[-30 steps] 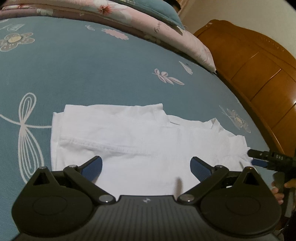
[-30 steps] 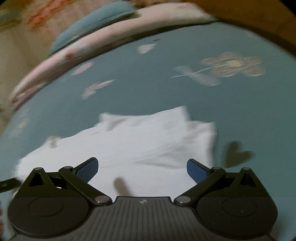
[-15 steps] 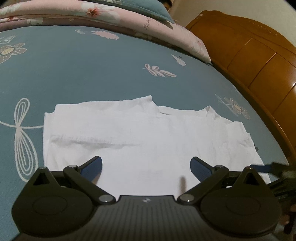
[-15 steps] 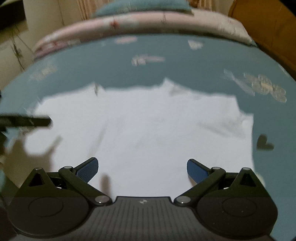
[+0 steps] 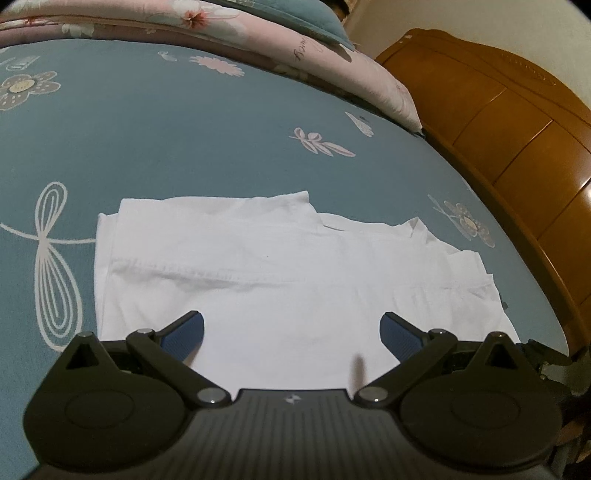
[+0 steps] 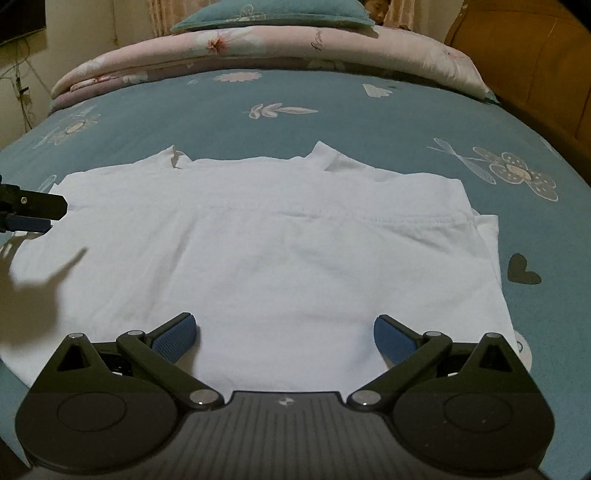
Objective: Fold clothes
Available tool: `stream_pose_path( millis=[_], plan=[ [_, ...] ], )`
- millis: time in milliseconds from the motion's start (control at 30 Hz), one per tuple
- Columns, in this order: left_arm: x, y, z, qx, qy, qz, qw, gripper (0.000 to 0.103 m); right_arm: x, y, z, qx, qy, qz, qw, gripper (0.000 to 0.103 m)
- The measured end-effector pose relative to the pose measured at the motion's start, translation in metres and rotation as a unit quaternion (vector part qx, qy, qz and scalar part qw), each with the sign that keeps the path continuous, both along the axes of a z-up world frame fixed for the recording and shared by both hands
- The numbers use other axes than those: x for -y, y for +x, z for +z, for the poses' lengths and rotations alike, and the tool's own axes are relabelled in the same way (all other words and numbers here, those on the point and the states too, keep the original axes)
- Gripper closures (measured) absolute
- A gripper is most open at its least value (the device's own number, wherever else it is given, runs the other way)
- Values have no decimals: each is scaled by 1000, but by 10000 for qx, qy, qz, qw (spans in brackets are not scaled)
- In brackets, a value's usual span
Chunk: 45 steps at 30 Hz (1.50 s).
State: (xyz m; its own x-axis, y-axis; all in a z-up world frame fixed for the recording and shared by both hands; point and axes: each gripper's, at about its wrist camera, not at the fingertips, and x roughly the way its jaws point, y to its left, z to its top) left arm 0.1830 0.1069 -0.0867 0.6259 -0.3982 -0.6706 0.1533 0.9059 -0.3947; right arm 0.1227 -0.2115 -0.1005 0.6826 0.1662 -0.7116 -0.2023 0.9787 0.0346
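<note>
1. A white garment [image 6: 280, 254] lies flat on a blue bedsheet [image 6: 332, 118] printed with pale flowers, leaves and a small grey heart. It sits toward the near edge of the bed, spread wide from left to right.
2. The garment is already partly folded into a rough rectangle. Its far edge is uneven, with 2 small points of cloth sticking up and layers showing beneath the top layer.
3. A stitched hem runs across the cloth as a faint ridge, and a few soft wrinkles cross the middle. The right edge shows 2 stacked layers slightly out of line.
4. The left gripper [image 5: 291, 332] hangs over the near edge of the garment [image 5: 280, 273], its blue-padded fingers spread wide and holding nothing.
5. The right gripper [image 6: 284, 334] is likewise over the near edge, fingers spread wide apart and empty.
6. In the right wrist view, the tip of the left gripper [image 6: 33, 212] shows at the far left, beside the garment's left end.
7. A pink floral quilt [image 6: 258, 48] and a teal pillow [image 6: 273, 16] lie at the far end of the bed. A wooden bed frame [image 5: 517, 147] runs along the right.
</note>
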Motion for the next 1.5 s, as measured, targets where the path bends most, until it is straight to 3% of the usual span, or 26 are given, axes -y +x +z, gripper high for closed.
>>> stream_pose_path(
  millis=[133, 333, 400, 533, 633, 867, 967, 1133, 1367, 1500],
  plan=[
    [-1, 0, 0, -2, -54, -11, 10000, 2, -1, -7, -1, 163, 2, -113, 9998, 0],
    [-3, -3, 3, 36, -119, 6, 9999, 2, -8, -8, 13, 29, -99, -389, 9992, 0],
    [-3, -5, 4, 66, -137, 11, 9999, 2, -11, -14, 36, 265, 116, -395, 9988, 0],
    [-1, -4, 5, 72, -45, 24, 10000, 2, -29, -36, 97, 1446, 289, -99, 9890, 0],
    [2, -4, 6, 108, 9, -8, 9999, 2, -46, -43, 112, 1756, 224, 217, 9840, 0],
    [5, -7, 9, 166, 78, -50, 9998, 2, -86, -44, 49, 1007, -139, 833, 9913, 0],
    [6, -8, 9, 169, 111, -56, 9998, 2, -94, -43, 25, 710, -183, 877, 9934, 0],
    [6, -8, 9, 153, 135, -59, 9998, 2, -80, -44, 9, 358, -31, 617, 9974, 0],
    [7, -10, 10, 182, 131, -80, 9997, 2, -51, -58, 4, 272, 450, 323, 9981, 0],
    [6, -11, 9, 183, 147, -90, 9997, 2, -57, -64, -2, 458, 170, 404, 9980, 0]
  ],
)
